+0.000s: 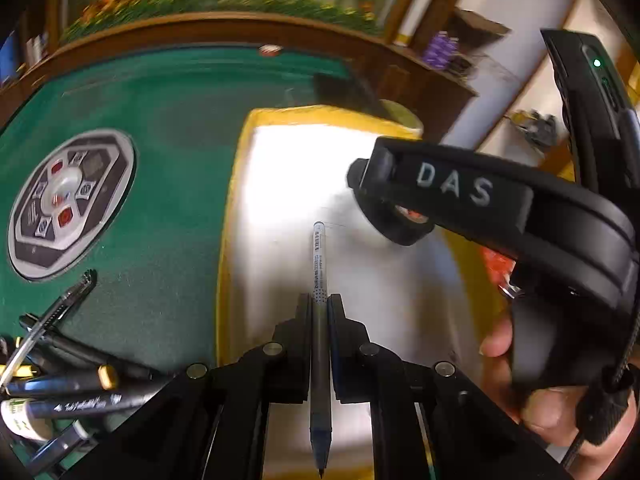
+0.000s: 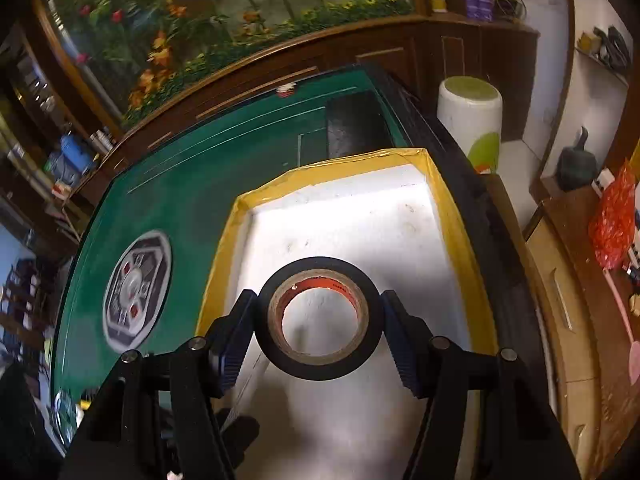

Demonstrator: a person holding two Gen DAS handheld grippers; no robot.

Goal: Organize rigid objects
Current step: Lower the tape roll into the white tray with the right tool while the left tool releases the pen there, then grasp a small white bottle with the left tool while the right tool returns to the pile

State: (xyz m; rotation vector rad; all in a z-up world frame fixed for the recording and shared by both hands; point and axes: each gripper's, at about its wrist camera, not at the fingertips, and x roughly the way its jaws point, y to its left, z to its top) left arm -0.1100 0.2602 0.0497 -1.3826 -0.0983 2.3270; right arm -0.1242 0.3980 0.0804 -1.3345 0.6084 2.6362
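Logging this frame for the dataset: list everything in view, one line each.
pen: one, grey-blue, clamped in left gripper over the box
tape roll: one, black, held by right gripper over the box
box: one, white inside, yellow-taped rim, on table
pens and markers pile: several, mostly black, table near-left
table: one, green top
control panel: one, grey, table centre
left gripper: one, black
right gripper: one, black
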